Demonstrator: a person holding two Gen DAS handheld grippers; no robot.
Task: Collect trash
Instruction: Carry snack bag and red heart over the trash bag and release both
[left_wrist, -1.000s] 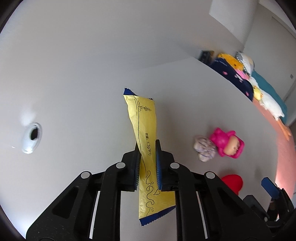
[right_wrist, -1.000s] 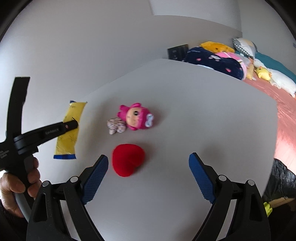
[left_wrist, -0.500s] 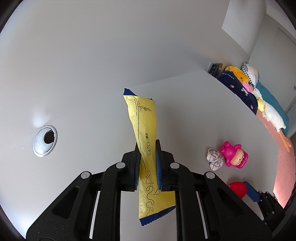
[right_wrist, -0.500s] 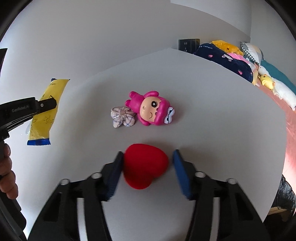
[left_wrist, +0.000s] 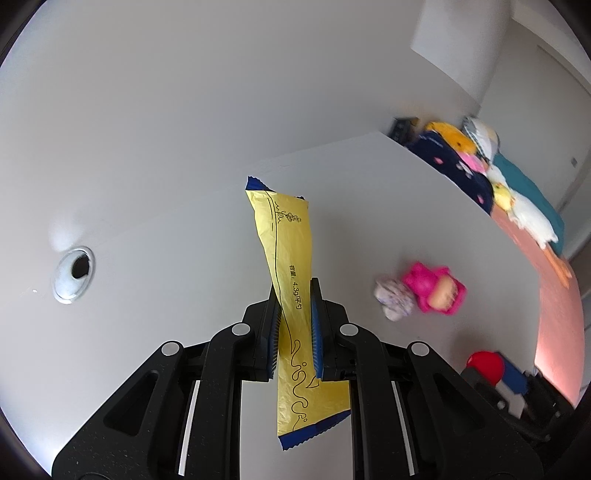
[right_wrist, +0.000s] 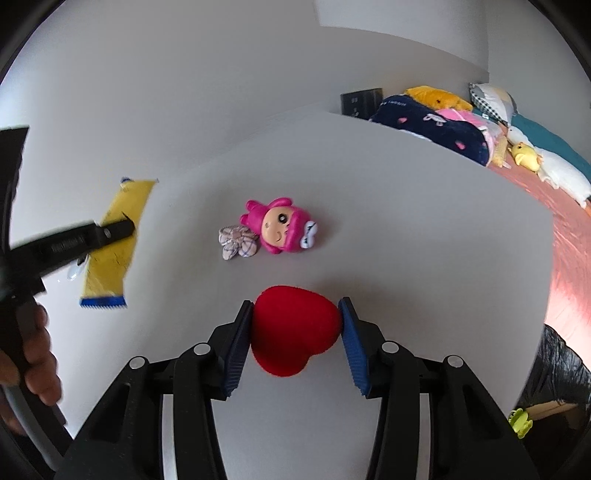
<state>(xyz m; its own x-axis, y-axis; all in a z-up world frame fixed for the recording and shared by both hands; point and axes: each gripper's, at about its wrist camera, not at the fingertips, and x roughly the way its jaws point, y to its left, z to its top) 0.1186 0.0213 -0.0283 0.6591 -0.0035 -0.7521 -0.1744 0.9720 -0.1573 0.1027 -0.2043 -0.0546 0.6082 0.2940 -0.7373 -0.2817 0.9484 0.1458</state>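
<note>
A yellow snack wrapper (left_wrist: 284, 240) with blue ends hangs above the white table (left_wrist: 369, 206), and my left gripper (left_wrist: 294, 295) is shut on its lower half. From the right wrist view the wrapper (right_wrist: 118, 221) shows at the left, pinched by that left gripper (right_wrist: 123, 229). My right gripper (right_wrist: 295, 308) is shut on a red heart-shaped plush (right_wrist: 295, 328) low over the table (right_wrist: 406, 240), both blue pads pressing its sides. The left wrist view catches the heart (left_wrist: 484, 363) at the lower right.
A pink doll (right_wrist: 280, 230) and a small checked fabric bow (right_wrist: 236, 242) lie mid-table. A cable hole (left_wrist: 74, 273) sits at the left. Pillows and soft toys (right_wrist: 443, 122) lie on a bed beyond the far edge. A black bag (right_wrist: 554, 369) stands at the right. A hand (right_wrist: 37, 362) grips the left handle.
My right gripper came forward around the red heart and closed on it. The left gripper kept hold of the wrapper and shifted a little over the table.
</note>
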